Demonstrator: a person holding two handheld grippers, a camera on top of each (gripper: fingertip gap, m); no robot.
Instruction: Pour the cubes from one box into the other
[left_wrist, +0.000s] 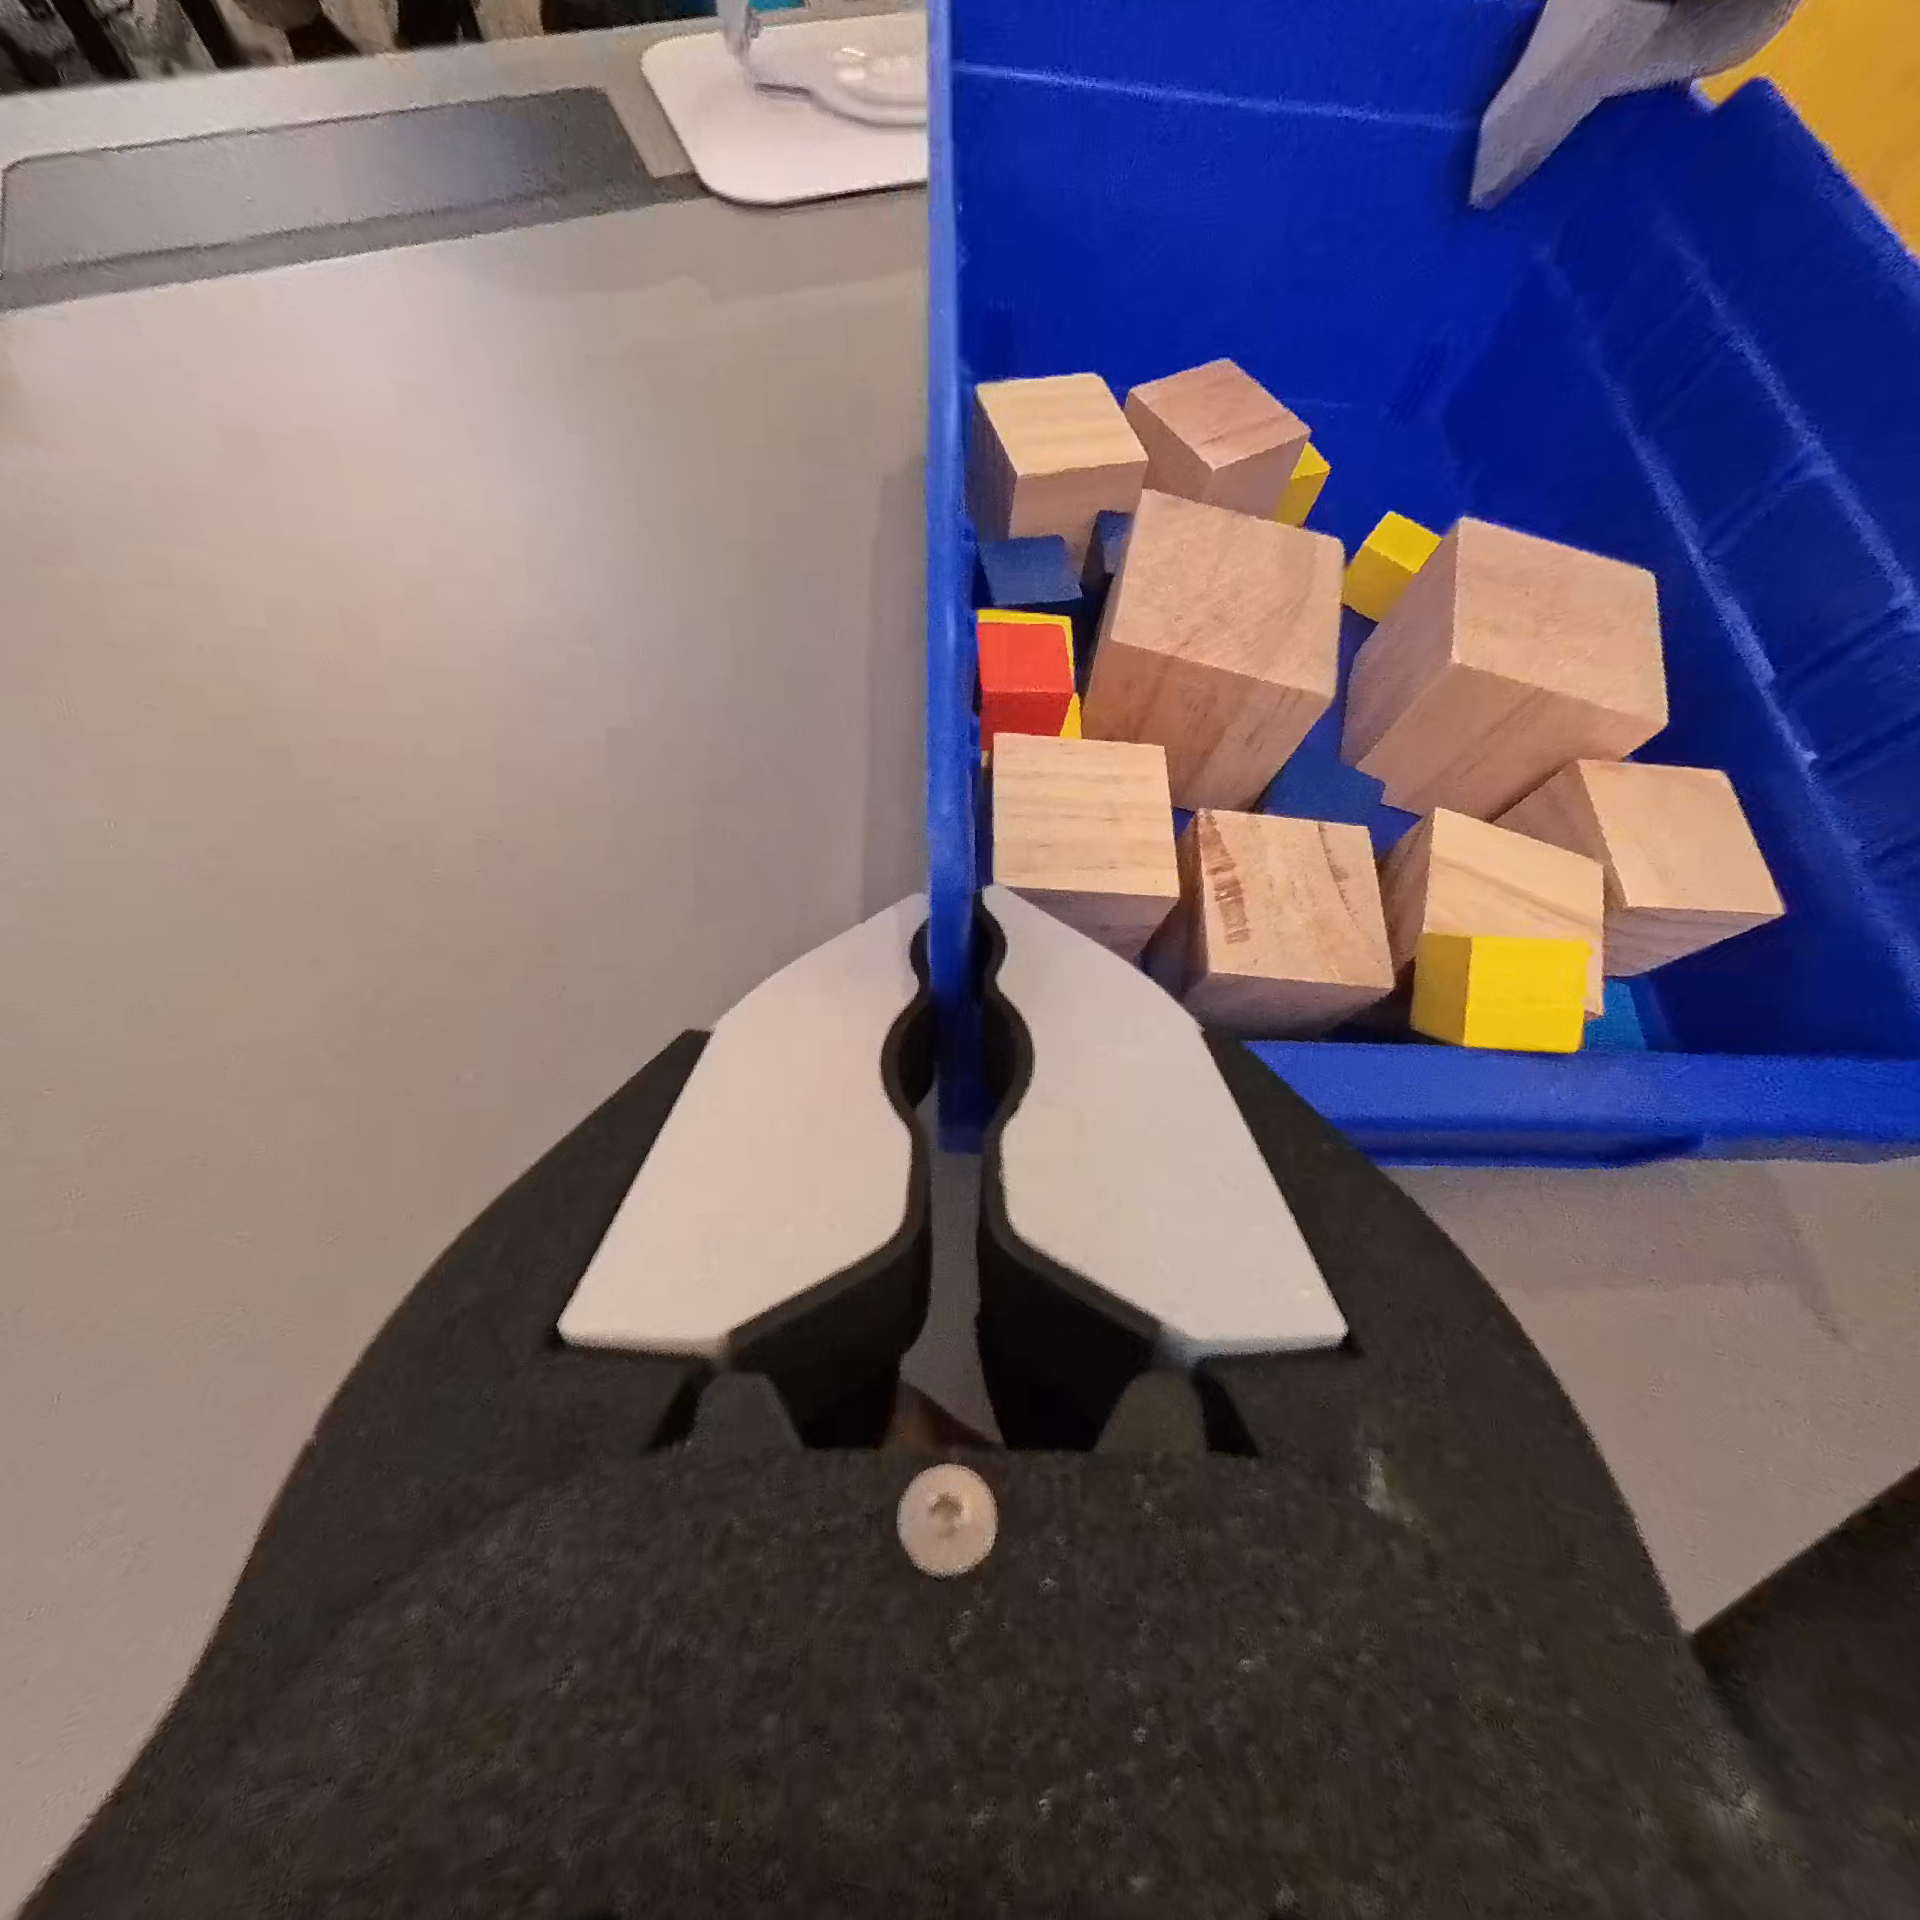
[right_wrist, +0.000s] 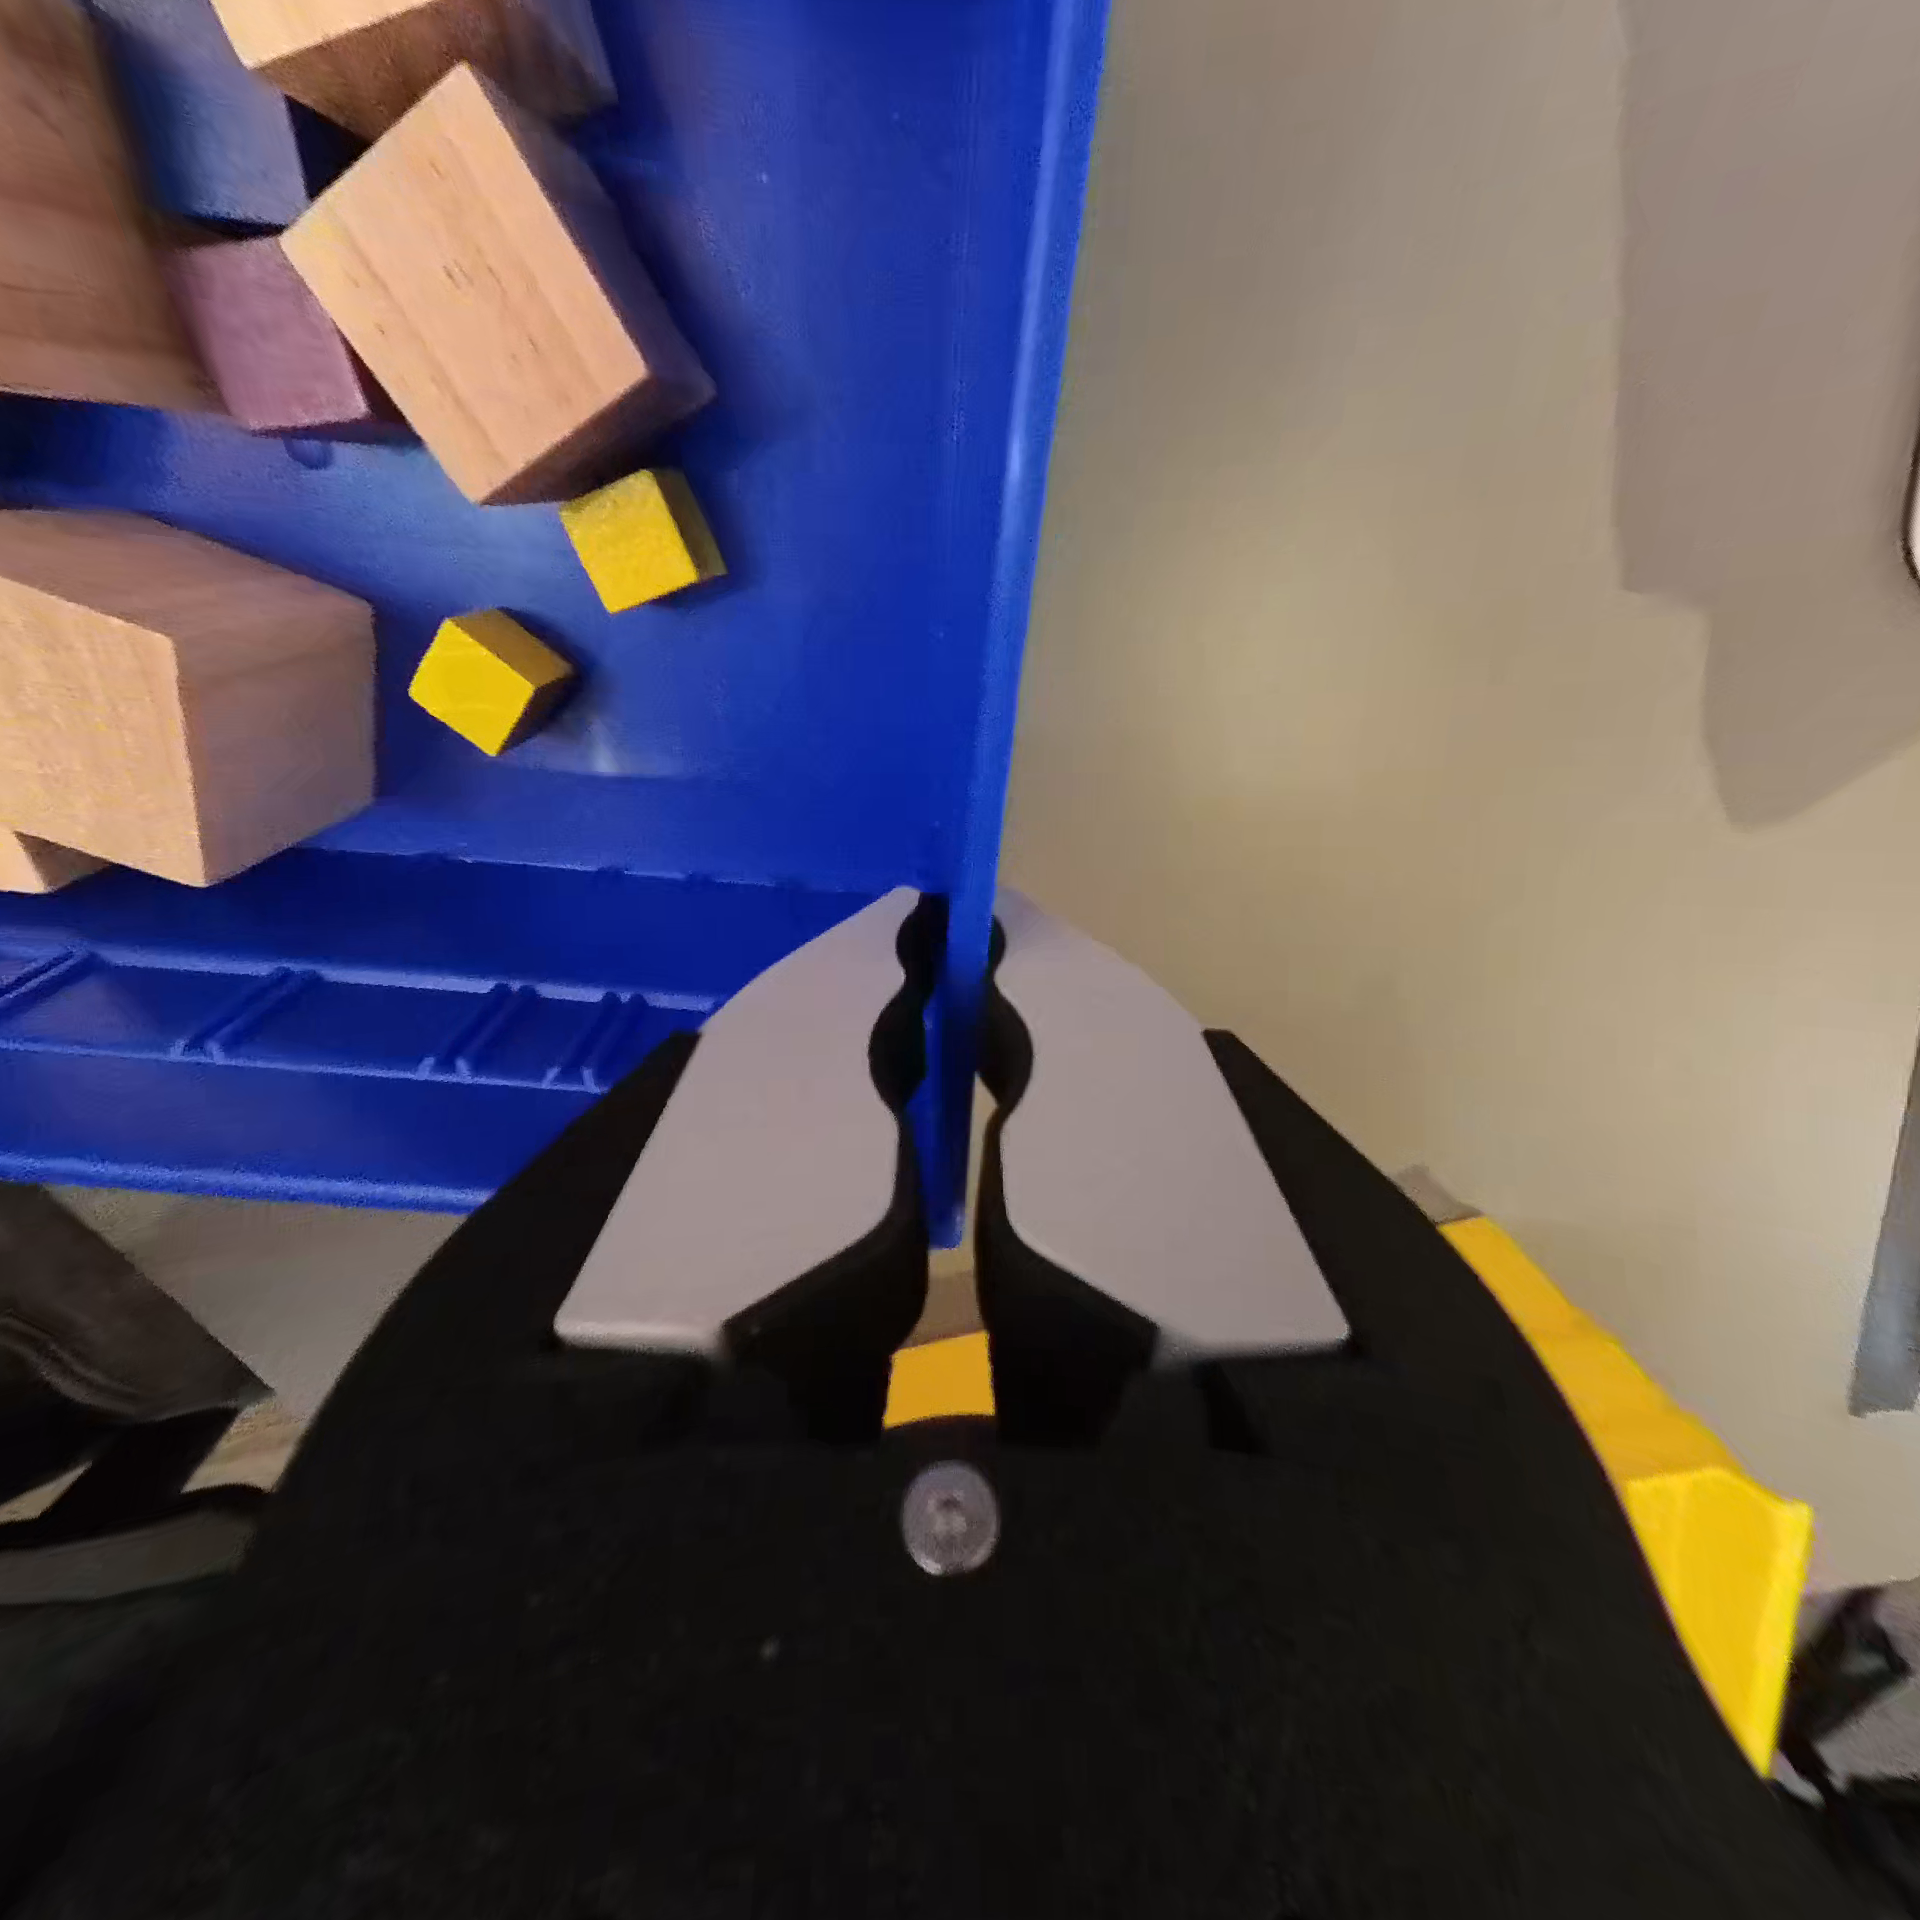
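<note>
A blue box (left_wrist: 1455, 260) holds several wooden cubes (left_wrist: 1216, 644) and small yellow (left_wrist: 1496, 992), red (left_wrist: 1023, 675) and blue cubes. My left gripper (left_wrist: 954, 920) is shut on the box's left wall, one finger inside and one outside. My right gripper (right_wrist: 951, 914) is shut on the opposite wall of the blue box (right_wrist: 831, 312); wooden cubes (right_wrist: 478, 281) and small yellow cubes (right_wrist: 639, 535) lie inside. A finger of the right gripper (left_wrist: 1558, 94) shows at the box's far rim in the left wrist view. A yellow box (right_wrist: 1683, 1538) lies under the right gripper.
The grey table (left_wrist: 468, 623) spreads left of the blue box. A white mat (left_wrist: 790, 135) with a clear object and a dark inset panel (left_wrist: 312, 177) lie at the table's far side. Dark items (right_wrist: 94, 1351) sit at the lower left in the right wrist view.
</note>
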